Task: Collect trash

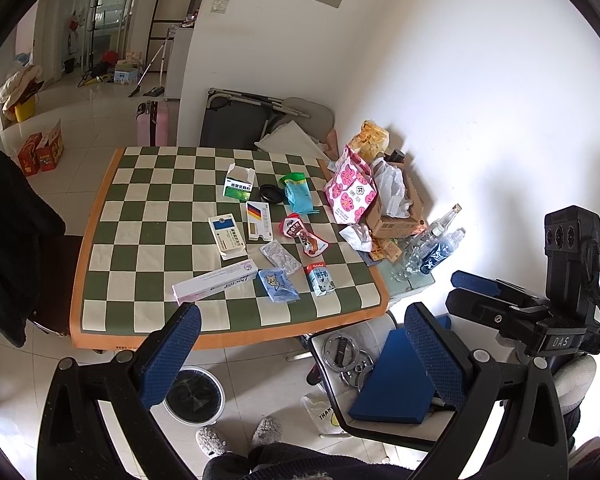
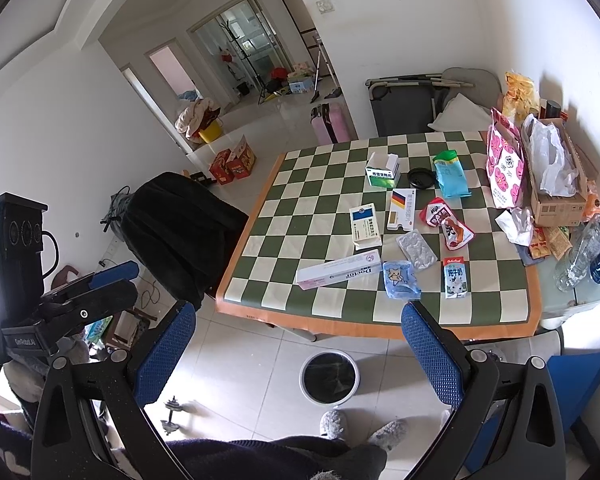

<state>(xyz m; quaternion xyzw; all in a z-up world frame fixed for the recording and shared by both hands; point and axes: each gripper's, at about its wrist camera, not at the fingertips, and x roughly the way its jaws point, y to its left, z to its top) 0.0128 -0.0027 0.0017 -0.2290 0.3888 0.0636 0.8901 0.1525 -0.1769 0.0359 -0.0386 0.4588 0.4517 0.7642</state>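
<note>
- The left gripper (image 1: 302, 356) hangs in the air in front of the counter (image 1: 100, 280). Its fingers (image 1: 172, 360) are spread wide and hold nothing.
- The right gripper (image 2: 300, 356) hangs there too. Its fingers (image 2: 164, 354) are also spread wide and empty.
- The trash lies on the checked cloth (image 2: 340, 312): a long box (image 2: 339, 273) near the front edge, a blue pouch (image 2: 400, 279) beside it, a milk carton (image 2: 456, 278), a foil pack (image 2: 416, 249), a red wrapper (image 2: 446, 226), a green box (image 2: 382, 172) and a teal bag (image 2: 451, 176).
- A round bin (image 2: 329, 376) stands on the floor, just in front of the counter.
- Only the left view shows the chair (image 1: 380, 426) with a blue book (image 1: 396, 380) and metal rings (image 1: 340, 354) on it. It also shows the right gripper (image 1: 476, 292) from the side.
- Only the right view shows the black chair (image 2: 180, 232) fully, a dumbbell (image 2: 172, 416) on the floor, and the left gripper (image 2: 108, 282) from the side.
- Both views show gray slippers (image 2: 334, 424) at the bottom.
</note>
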